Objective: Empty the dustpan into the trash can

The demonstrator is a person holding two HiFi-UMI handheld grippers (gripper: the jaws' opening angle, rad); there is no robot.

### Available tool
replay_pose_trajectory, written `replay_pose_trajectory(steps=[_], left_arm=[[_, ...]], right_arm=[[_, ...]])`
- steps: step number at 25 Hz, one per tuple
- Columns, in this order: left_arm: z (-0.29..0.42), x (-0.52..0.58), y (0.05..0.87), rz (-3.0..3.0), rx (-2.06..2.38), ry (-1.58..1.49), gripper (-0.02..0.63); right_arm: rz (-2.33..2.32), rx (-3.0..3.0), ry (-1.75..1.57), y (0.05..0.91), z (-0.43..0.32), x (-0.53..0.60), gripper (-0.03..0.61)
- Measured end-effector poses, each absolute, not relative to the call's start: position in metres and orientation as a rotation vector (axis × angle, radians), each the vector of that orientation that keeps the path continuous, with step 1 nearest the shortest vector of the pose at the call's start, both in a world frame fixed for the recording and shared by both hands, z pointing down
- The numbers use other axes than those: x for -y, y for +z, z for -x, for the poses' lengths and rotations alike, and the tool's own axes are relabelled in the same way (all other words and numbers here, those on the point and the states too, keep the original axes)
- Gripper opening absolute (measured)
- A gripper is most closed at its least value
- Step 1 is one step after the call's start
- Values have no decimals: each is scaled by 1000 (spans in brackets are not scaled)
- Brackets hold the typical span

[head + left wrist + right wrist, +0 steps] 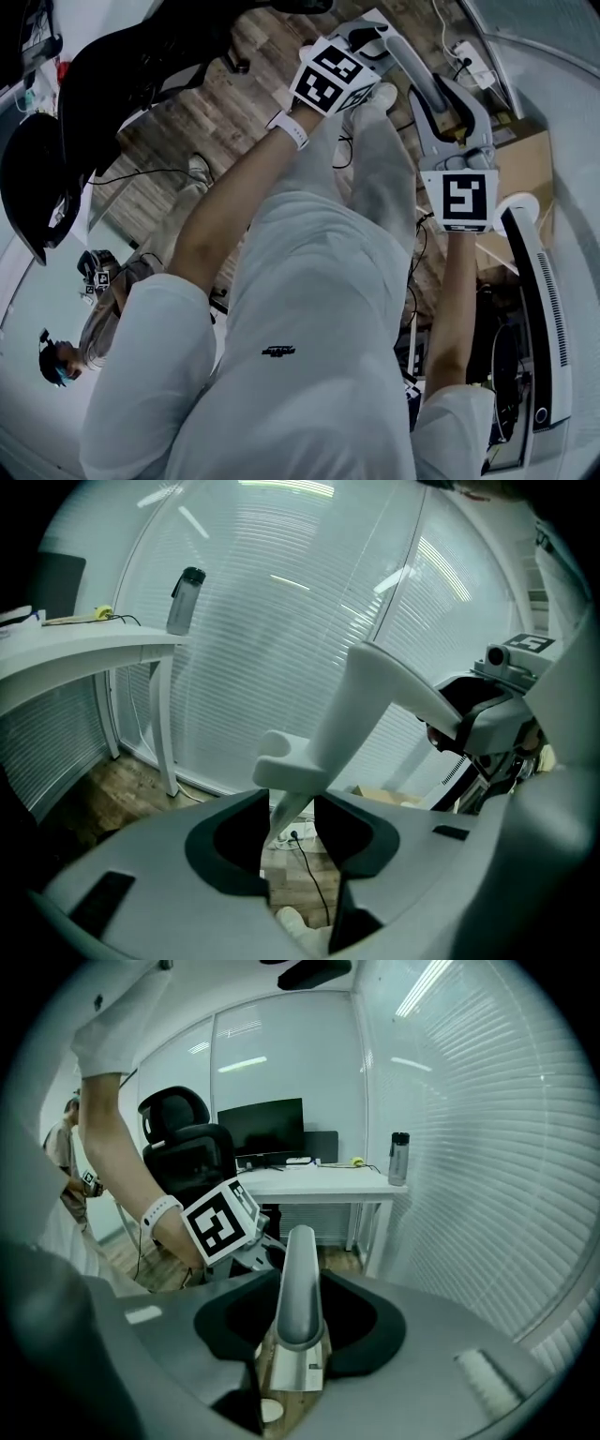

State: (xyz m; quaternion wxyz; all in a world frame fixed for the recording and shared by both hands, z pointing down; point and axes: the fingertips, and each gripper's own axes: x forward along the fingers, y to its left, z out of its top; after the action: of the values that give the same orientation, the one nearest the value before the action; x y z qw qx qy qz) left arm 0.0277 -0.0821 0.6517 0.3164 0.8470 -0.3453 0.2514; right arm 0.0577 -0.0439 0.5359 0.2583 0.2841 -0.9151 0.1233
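Head view: a person in white clothes looks steeply down their own body at a wooden floor (225, 112). Both arms reach toward 12 o'clock. The left hand-held gripper (367, 39) sits at 12 o'clock in the frame and the right hand-held gripper (452, 108) at about 1 o'clock, near it. A long pale grey dustpan handle (403, 58) runs between the two. A black office chair (122, 66) stands at 10 o'clock, and a second person (98, 314) is at 8 o'clock.

Left gripper view: the left hand-held gripper (292, 822) has its jaws spread wide. The tapered end of the dustpan handle (375, 696) sits in the gap with space showing on its right side, so it is not clamped. The handle slants up toward 2 o'clock, to the right hand-held gripper. At 10 o'clock a white counter (84, 653) carries a bottle (185, 600), in front of closed blinds (281, 621).

Right gripper view: the right hand-held gripper (295, 1330) has its jaws partway closed and pressed onto the dustpan handle (300, 1279), which fills the gap and points away toward 12 o'clock. The left hand-held gripper is at 10 o'clock of the handle's far end. Behind it, a counter (319, 1183) holds a monitor (261, 1129).

The pan of the dustpan cannot be made out in any view
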Motion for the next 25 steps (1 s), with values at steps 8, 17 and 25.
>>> replay_pose_trajectory(steps=[8, 17, 25], left_arm=[[-2, 68, 639, -2180, 969, 640, 135], [37, 49, 600, -2113, 1110, 575, 135], [51, 34, 541, -2127, 1193, 503, 135]], right_arm=[[-894, 2542, 475, 509, -65, 49, 130], [-933, 2540, 498, 489, -76, 54, 130], [-880, 2544, 473, 467, -78, 46, 95]])
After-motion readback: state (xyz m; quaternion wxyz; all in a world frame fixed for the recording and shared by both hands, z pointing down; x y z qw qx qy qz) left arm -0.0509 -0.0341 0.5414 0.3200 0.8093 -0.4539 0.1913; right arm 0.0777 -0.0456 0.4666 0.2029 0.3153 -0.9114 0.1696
